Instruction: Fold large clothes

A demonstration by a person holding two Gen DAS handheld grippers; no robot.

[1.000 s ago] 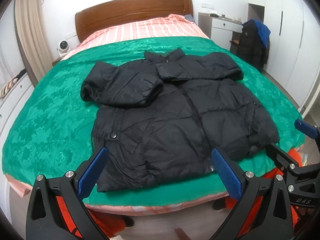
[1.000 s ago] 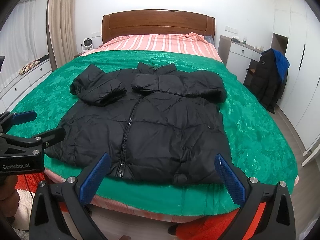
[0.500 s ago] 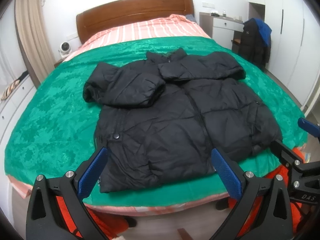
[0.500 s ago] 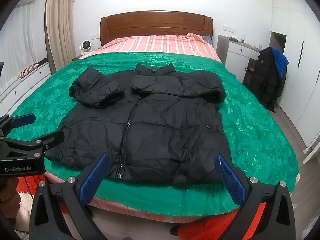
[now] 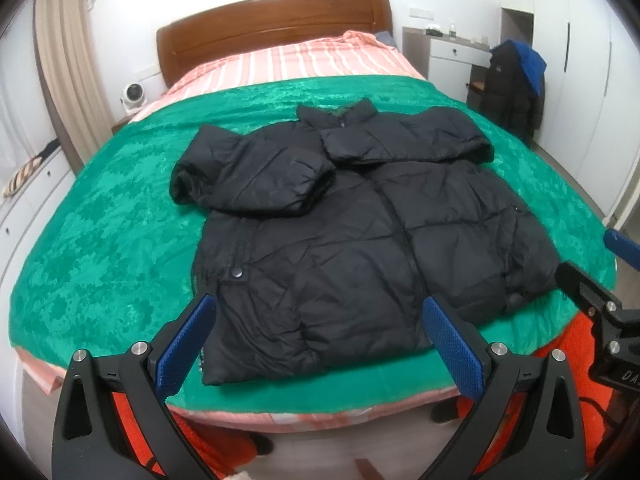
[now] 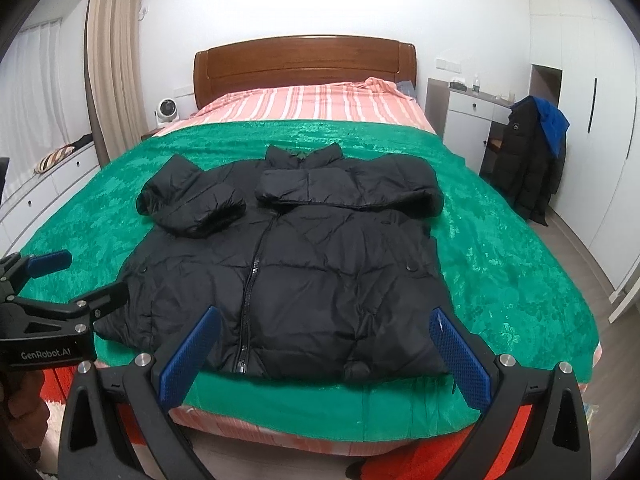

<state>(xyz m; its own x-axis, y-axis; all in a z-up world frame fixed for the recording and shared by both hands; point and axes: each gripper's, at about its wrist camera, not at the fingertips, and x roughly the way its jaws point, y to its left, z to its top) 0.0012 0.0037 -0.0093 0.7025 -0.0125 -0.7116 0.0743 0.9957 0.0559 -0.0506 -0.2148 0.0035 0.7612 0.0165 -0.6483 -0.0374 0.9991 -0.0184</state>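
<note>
A black puffer jacket (image 5: pixel 340 232) lies front up on the green blanket (image 5: pixel 104 232) of the bed, zip closed, both sleeves folded across the chest, hem near the bed's foot edge. It also shows in the right wrist view (image 6: pixel 304 264). My left gripper (image 5: pixel 320 344) is open and empty, held off the foot of the bed in front of the hem's left part. My right gripper (image 6: pixel 324 352) is open and empty, in front of the hem's middle and right part. Each gripper shows at the edge of the other's view: the right (image 5: pixel 600 276), the left (image 6: pixel 52 284).
A wooden headboard (image 6: pixel 304 68) and striped pink sheet (image 6: pixel 304 104) are at the far end. A white desk (image 6: pixel 468 120) and a chair with a dark coat (image 6: pixel 528 160) stand at the right. White drawers (image 6: pixel 36 196) run along the left. An orange rug (image 6: pixel 400 452) lies below.
Both grippers have drawn back a little and risen slightly; the jacket sits a bit farther and more centred in each view. The jacket itself has not moved.
</note>
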